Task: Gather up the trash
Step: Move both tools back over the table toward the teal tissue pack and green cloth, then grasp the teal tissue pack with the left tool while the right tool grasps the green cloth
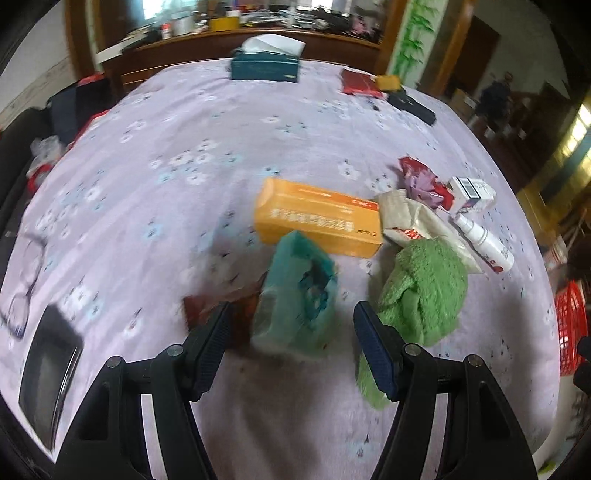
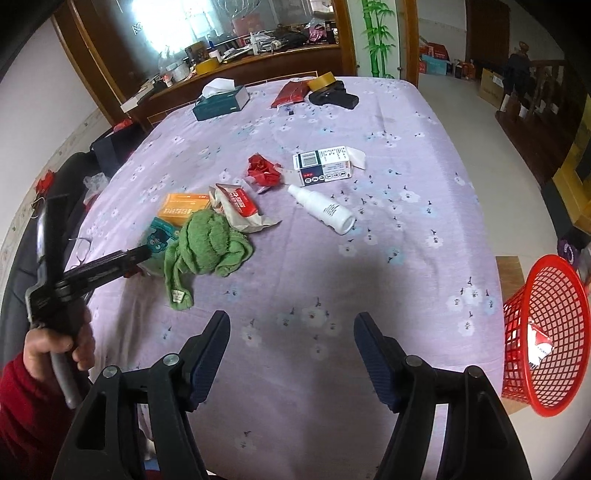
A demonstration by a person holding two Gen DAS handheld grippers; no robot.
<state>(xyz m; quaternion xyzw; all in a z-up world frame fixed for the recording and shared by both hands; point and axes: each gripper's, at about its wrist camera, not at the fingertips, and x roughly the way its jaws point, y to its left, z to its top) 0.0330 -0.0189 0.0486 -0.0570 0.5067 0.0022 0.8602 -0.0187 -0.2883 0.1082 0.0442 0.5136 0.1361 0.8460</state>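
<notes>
Soft daylight from a glaring rear window [image 2: 177,26], motion-blurred left view, fisheye-bent dark corners.

A table draped in a lilac floral cloth [image 2: 388,229] carries a central cluster: an orange box [image 2: 183,208], a teal packet [image 2: 159,236], a crumpled green towel [image 2: 207,245], a beige wrapper [image 2: 240,208], red crumpled paper [image 2: 263,170], a white carton [image 2: 325,166] and a white bottle [image 2: 321,208] lying on its side. At the far edge sit a tissue box [image 2: 221,99], a red packet [image 2: 291,93], a tape roll [image 2: 321,81] and a black object [image 2: 334,96].
</notes>
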